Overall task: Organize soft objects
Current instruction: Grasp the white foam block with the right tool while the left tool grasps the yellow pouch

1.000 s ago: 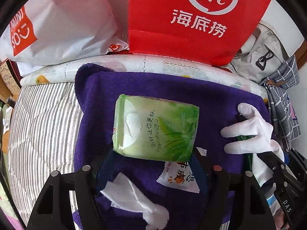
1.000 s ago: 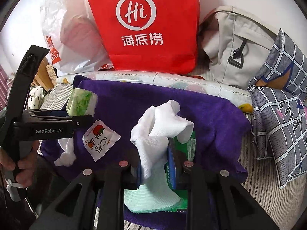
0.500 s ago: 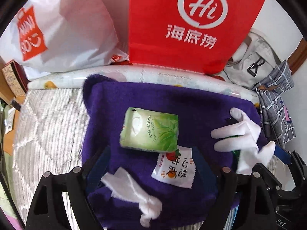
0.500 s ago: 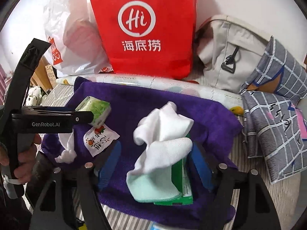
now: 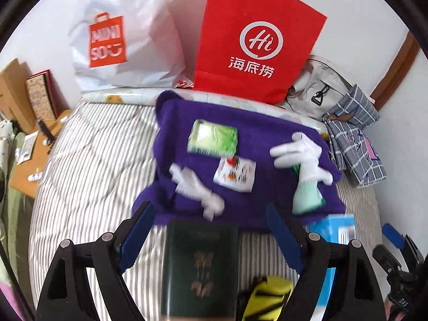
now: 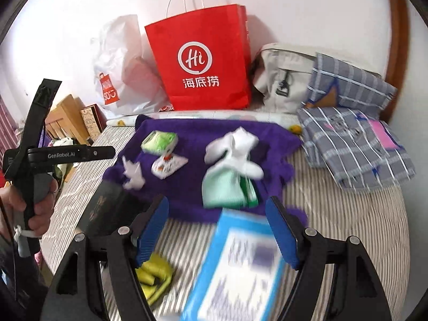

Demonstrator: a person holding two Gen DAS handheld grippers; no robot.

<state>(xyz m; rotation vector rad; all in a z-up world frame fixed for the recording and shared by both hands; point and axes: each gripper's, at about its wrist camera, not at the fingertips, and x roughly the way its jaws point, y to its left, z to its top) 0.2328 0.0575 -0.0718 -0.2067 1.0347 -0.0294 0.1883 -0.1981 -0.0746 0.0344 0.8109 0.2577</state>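
A purple towel (image 5: 267, 131) (image 6: 203, 139) lies on the striped bed. On it are a green tissue pack (image 5: 212, 139) (image 6: 160, 141), a small white snack packet (image 5: 235, 174) (image 6: 168, 165), a crumpled white tissue (image 5: 198, 187) (image 6: 133, 175) and a white and mint sock (image 5: 303, 165) (image 6: 230, 168) over a green packet. My left gripper (image 5: 211, 236) is open and empty, held back over a dark booklet (image 5: 200, 264). My right gripper (image 6: 216, 230) is open and empty, above a blue pack (image 6: 240, 264).
A red paper bag (image 5: 256, 42) (image 6: 203, 61) and a white plastic bag (image 5: 120, 37) stand against the wall. A grey backpack (image 6: 283, 80) and folded plaid cloth (image 6: 355, 144) lie at right. A yellow object (image 6: 155, 275) lies near the front edge.
Both grippers have pulled back and up from the towel. The right gripper has let go of the sock and opened. The left has left the tissue pack on the towel.
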